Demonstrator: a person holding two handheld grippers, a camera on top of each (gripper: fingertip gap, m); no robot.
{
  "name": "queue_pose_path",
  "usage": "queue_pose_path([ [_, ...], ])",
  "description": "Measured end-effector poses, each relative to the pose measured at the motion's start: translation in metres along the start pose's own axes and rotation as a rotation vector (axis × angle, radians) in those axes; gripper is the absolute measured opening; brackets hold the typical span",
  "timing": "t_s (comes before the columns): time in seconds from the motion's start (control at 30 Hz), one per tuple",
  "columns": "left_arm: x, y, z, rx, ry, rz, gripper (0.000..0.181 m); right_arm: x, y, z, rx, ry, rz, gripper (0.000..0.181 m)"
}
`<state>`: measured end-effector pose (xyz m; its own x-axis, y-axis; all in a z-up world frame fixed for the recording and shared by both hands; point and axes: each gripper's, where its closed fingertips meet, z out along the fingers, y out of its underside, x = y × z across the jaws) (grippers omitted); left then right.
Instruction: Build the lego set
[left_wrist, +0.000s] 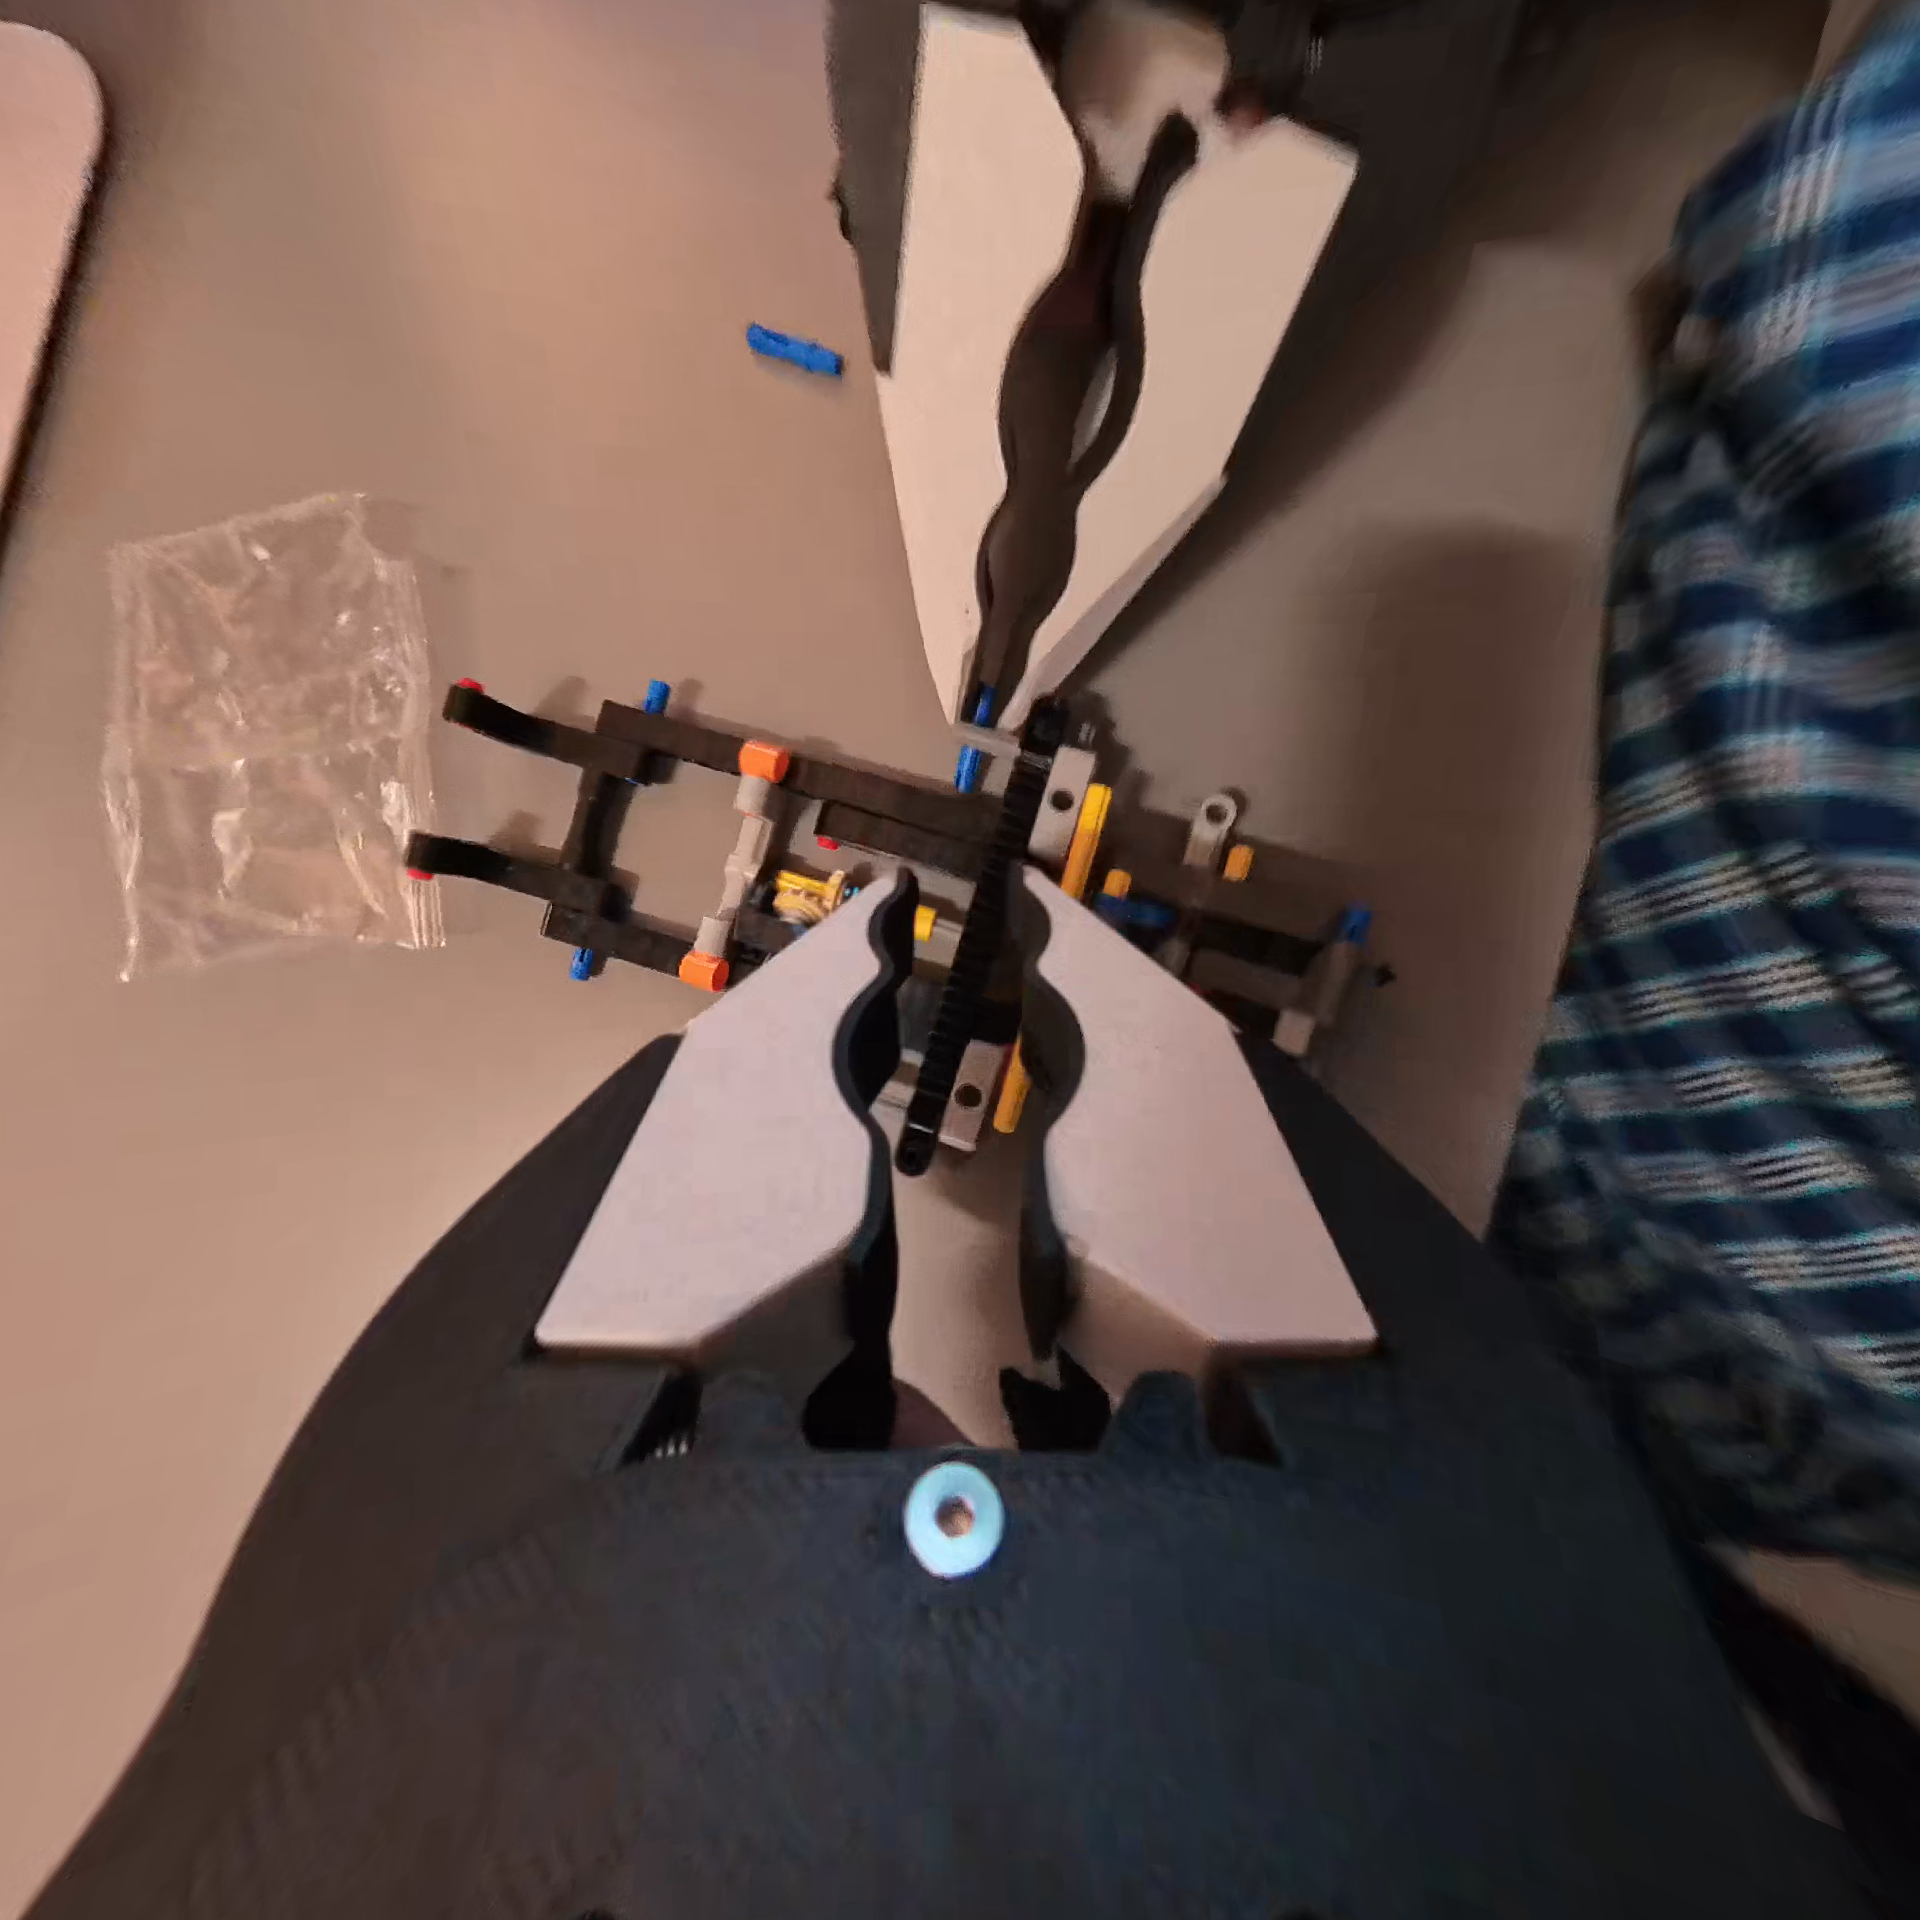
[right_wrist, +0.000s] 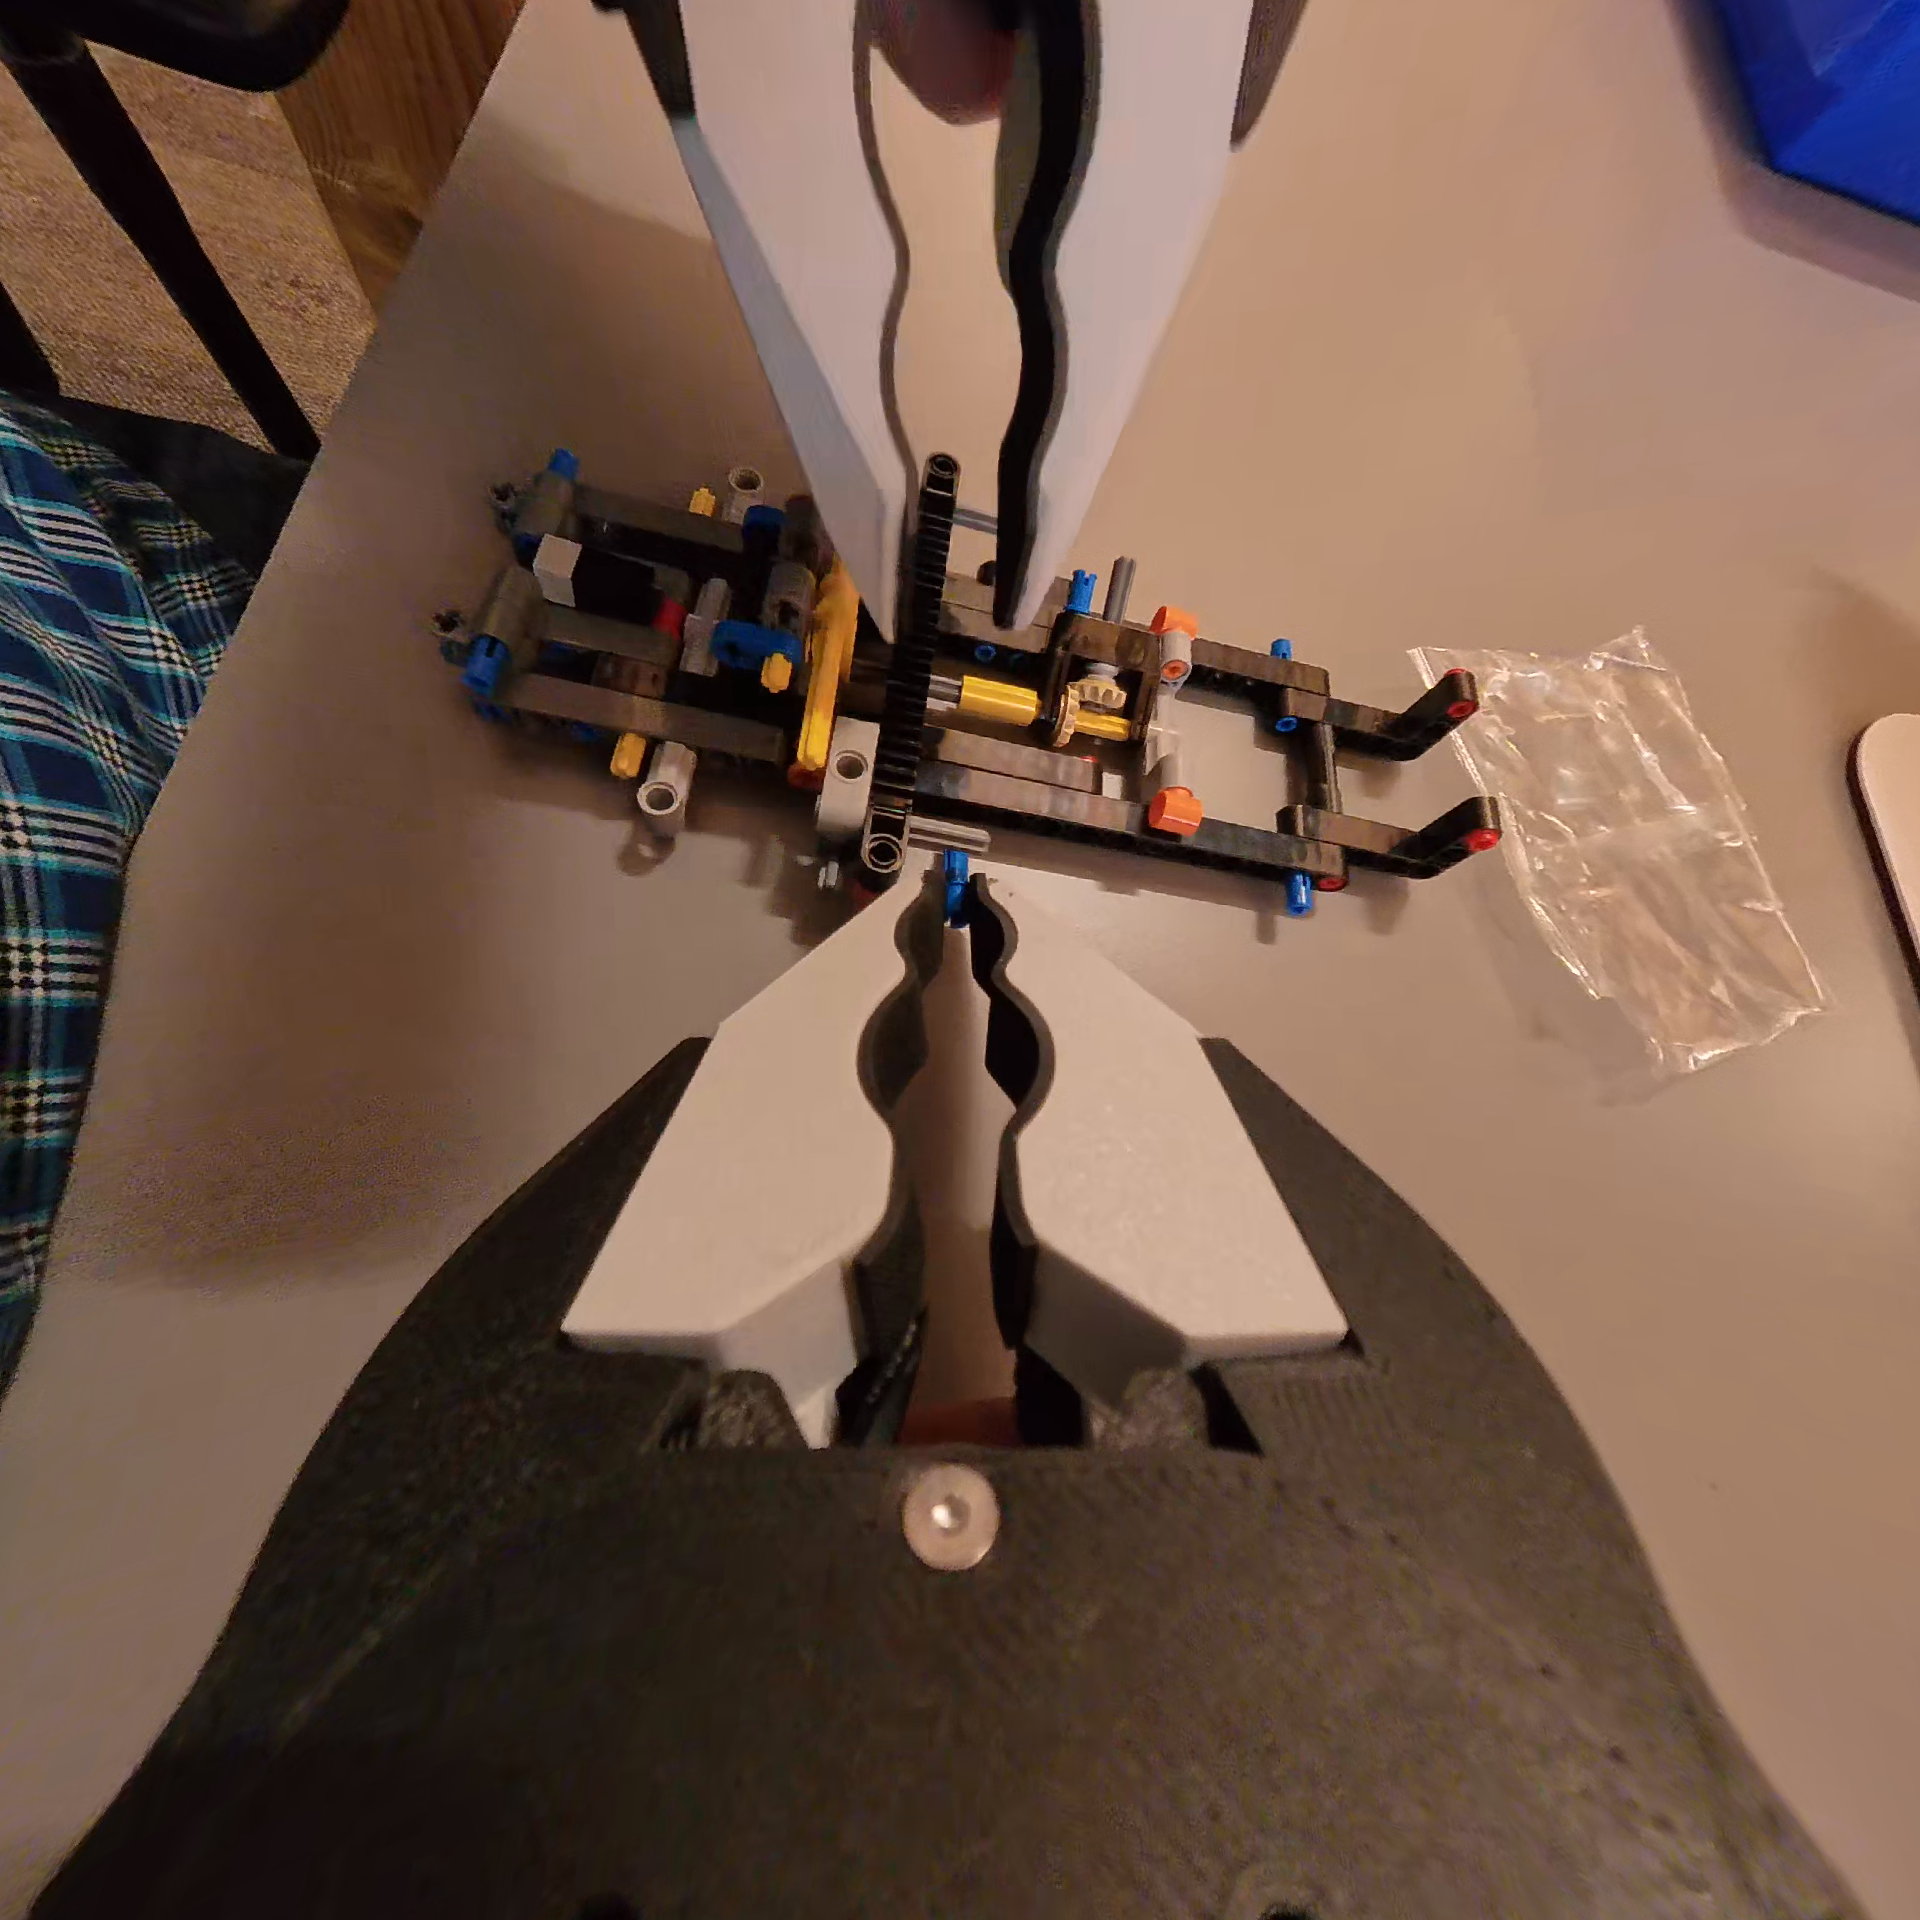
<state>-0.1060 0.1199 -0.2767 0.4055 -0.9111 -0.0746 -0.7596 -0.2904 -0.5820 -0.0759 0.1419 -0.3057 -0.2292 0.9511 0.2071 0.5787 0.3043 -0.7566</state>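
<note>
The lego model (right_wrist: 1039, 810), a long black frame with orange, yellow, blue and grey parts, lies flat on the table. A black toothed rack (right_wrist: 914, 644) crosses its middle. My left gripper (left_wrist: 966, 894) is closed around the model's middle, with the rack (left_wrist: 971, 966) between its fingers. It reaches in from the top in the right wrist view (right_wrist: 951, 618). My right gripper (right_wrist: 956, 909) is shut on a small blue pin (right_wrist: 956, 888) and holds it at the model's near edge, beside the rack's end. It also shows in the left wrist view (left_wrist: 992, 707).
A crumpled clear plastic bag (right_wrist: 1621, 842) lies past the model's forked end. A loose blue pin (left_wrist: 795, 350) lies on the table. A blue object (right_wrist: 1829, 94) sits at the far right, and a white board (right_wrist: 1891, 831) at the right edge. A plaid sleeve (right_wrist: 62, 727) is by the table edge. The grippers' ends are close to 6 cm from one another.
</note>
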Motion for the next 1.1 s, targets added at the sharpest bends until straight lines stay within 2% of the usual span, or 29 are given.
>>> queue_pose_path([
  [0.03,-0.001,0.006,0.004,-0.047,0.002,0.044,0.014,0.0,0.0,0.0,0.0,0.001,-0.002,0.002],
  [0.27,0.007,0.011,0.012,-0.126,0.118,0.115,0.005,0.0,0.0,0.0,0.001,0.0,-0.004,0.002],
  [0.5,0.015,0.012,0.013,-0.17,0.217,0.13,0.016,-0.001,0.001,0.0,-0.002,-0.011,-0.004,0.002],
  [0.6,0.016,0.013,0.015,-0.176,0.256,0.129,0.014,-0.002,0.001,0.0,-0.004,-0.01,-0.009,0.002],
  [0.7,0.02,0.013,0.015,-0.185,0.278,0.142,0.007,-0.002,0.002,0.0,-0.005,-0.009,-0.012,0.002],
  [0.87,0.02,0.015,0.016,-0.215,0.285,0.145,0.006,-0.003,0.002,0.0,-0.005,-0.011,-0.018,0.001],
  [1.1,0.021,0.015,0.019,-0.235,0.305,0.102,0.016,-0.003,0.002,0.0,-0.004,-0.009,-0.021,0.001],
])
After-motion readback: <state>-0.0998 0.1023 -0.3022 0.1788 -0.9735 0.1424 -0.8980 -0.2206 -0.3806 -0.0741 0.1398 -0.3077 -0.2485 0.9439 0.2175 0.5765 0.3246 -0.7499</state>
